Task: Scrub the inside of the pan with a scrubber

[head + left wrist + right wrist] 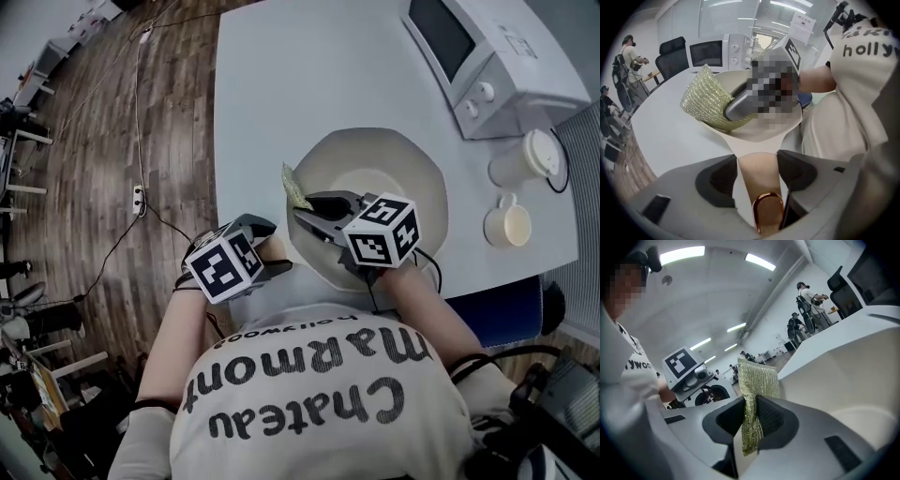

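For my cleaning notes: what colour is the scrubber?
The scrubber is yellow-green, a shiny woven mesh; the right gripper view shows it best.

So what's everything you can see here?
pan: one, cream, table's near edge
scrubber: one, yellow-green, by the pan's left rim
microwave: one, white, table's far right corner
cup with lid: one, white, right of the pan
mug: one, cream, just nearer than the cup
table: one, pale, under it all
power strip: one, white, wooden floor, left
left tongs: one, grey, shut on the pan's handle
right tongs: one, grey, shut on the scrubber
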A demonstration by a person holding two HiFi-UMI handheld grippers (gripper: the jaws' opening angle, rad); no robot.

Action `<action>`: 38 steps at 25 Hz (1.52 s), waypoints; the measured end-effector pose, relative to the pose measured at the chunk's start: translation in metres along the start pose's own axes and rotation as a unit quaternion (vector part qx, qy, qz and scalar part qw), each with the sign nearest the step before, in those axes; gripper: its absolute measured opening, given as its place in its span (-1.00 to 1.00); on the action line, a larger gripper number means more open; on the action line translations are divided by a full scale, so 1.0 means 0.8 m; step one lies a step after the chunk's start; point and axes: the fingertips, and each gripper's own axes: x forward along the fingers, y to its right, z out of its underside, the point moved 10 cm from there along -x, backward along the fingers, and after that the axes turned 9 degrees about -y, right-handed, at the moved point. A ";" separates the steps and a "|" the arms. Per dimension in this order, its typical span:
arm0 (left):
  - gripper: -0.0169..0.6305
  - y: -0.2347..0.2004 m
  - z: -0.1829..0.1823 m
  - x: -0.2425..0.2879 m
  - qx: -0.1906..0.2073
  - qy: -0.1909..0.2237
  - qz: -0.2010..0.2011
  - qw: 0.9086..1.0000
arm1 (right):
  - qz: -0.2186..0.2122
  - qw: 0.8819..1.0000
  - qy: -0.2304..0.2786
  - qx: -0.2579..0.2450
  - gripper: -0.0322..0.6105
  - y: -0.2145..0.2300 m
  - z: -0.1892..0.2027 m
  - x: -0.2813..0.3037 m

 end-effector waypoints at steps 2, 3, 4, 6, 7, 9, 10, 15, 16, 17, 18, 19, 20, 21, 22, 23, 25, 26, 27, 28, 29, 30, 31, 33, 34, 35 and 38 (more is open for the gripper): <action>-0.03 0.000 -0.002 -0.001 0.005 -0.002 -0.003 1.000 | -0.006 1.000 -0.002 -0.004 -0.69 0.003 0.000 0.003; -0.03 -0.001 -0.003 -0.001 0.008 -0.002 -0.005 1.000 | -0.006 1.000 0.003 0.002 -0.69 0.005 -0.001 0.005; -0.04 -0.001 -0.004 -0.001 0.010 -0.004 -0.007 1.000 | -0.001 1.000 0.013 0.008 -0.69 0.007 -0.001 0.007; -0.04 0.000 -0.005 -0.001 0.016 -0.008 -0.008 1.000 | 0.024 0.999 0.037 0.015 -0.69 0.009 0.000 0.011; -0.04 0.000 -0.006 -0.001 0.018 -0.010 -0.008 1.000 | 0.042 0.998 0.049 0.017 -0.69 0.011 0.000 0.013; -0.04 0.001 -0.006 0.000 0.022 -0.016 -0.009 1.000 | 0.074 0.994 0.073 0.029 -0.69 0.016 -0.002 0.014; -0.05 0.001 -0.007 0.000 0.024 -0.017 -0.009 1.000 | 0.088 0.992 0.084 0.038 -0.69 0.019 -0.003 0.013; -0.05 0.006 -0.004 -0.001 0.029 -0.014 -0.011 0.999 | 0.146 0.982 0.109 0.055 -0.69 0.036 -0.011 0.007; -0.05 0.009 -0.004 -0.001 0.030 -0.014 -0.010 0.999 | 0.147 0.980 0.114 0.063 -0.69 0.039 -0.011 0.006; -0.05 0.010 -0.005 0.000 0.031 -0.013 -0.010 0.999 | 0.146 0.979 0.120 0.072 -0.69 0.043 -0.011 0.004; -0.05 0.010 -0.005 0.000 0.032 -0.012 -0.009 0.999 | 0.146 0.978 0.126 0.079 -0.69 0.049 -0.011 0.002; -0.05 0.008 -0.006 0.002 0.033 -0.012 -0.009 0.999 | 0.150 0.977 0.130 0.084 -0.69 0.056 -0.012 0.001; -0.05 0.006 -0.007 0.003 0.034 -0.012 -0.008 0.999 | 0.156 0.975 0.133 0.088 -0.69 0.063 -0.013 0.000; -0.05 0.004 -0.008 0.004 0.033 -0.012 -0.008 0.999 | 0.164 0.973 0.134 0.092 -0.69 0.071 -0.013 -0.002; -0.05 0.003 -0.008 0.004 0.033 -0.011 -0.008 0.999 | 0.173 0.971 0.135 0.098 -0.69 0.077 -0.014 -0.003; -0.05 0.002 -0.008 0.004 0.033 -0.011 -0.008 0.999 | 0.181 0.969 0.134 0.103 -0.69 0.083 -0.014 -0.005; -0.05 0.002 -0.006 0.003 0.035 -0.008 -0.006 0.999 | 0.199 0.966 0.129 0.105 -0.69 0.090 -0.013 -0.007; -0.05 0.002 -0.005 0.003 0.035 -0.006 -0.005 0.999 | 0.209 0.965 0.124 0.103 -0.69 0.092 -0.012 -0.008; -0.05 0.002 -0.004 0.002 0.036 -0.005 -0.003 0.999 | 0.218 0.964 0.118 0.100 -0.69 0.093 -0.011 -0.010; -0.05 0.002 -0.003 0.002 0.036 -0.004 -0.002 0.999 | 0.225 0.963 0.114 0.099 -0.70 0.095 -0.011 -0.011; -0.05 0.002 -0.003 0.001 0.036 -0.004 -0.001 0.999 | 0.231 0.961 0.111 0.101 -0.70 0.096 -0.012 -0.012; -0.05 0.002 -0.003 0.001 0.036 -0.003 -0.001 0.999 | 0.237 0.960 0.109 0.105 -0.70 0.098 -0.013 -0.014; -0.05 0.001 -0.003 0.001 0.036 -0.002 -0.001 0.999 | 0.244 0.958 0.108 0.110 -0.70 0.101 -0.013 -0.016; -0.05 0.000 -0.005 0.002 0.035 -0.001 -0.002 0.999 | 0.253 0.953 0.111 0.125 -0.70 0.107 -0.014 -0.021; -0.05 0.000 -0.006 0.002 0.035 -0.002 -0.004 0.999 | 0.255 0.950 0.115 0.137 -0.70 0.110 -0.014 -0.024; -0.05 -0.001 -0.007 0.002 0.035 -0.003 -0.005 0.999 | 0.256 0.948 0.119 0.149 -0.70 0.113 -0.014 -0.026; -0.05 -0.001 -0.008 0.003 0.032 -0.004 -0.008 0.999 | 0.259 0.939 0.131 0.186 -0.71 0.118 -0.012 -0.033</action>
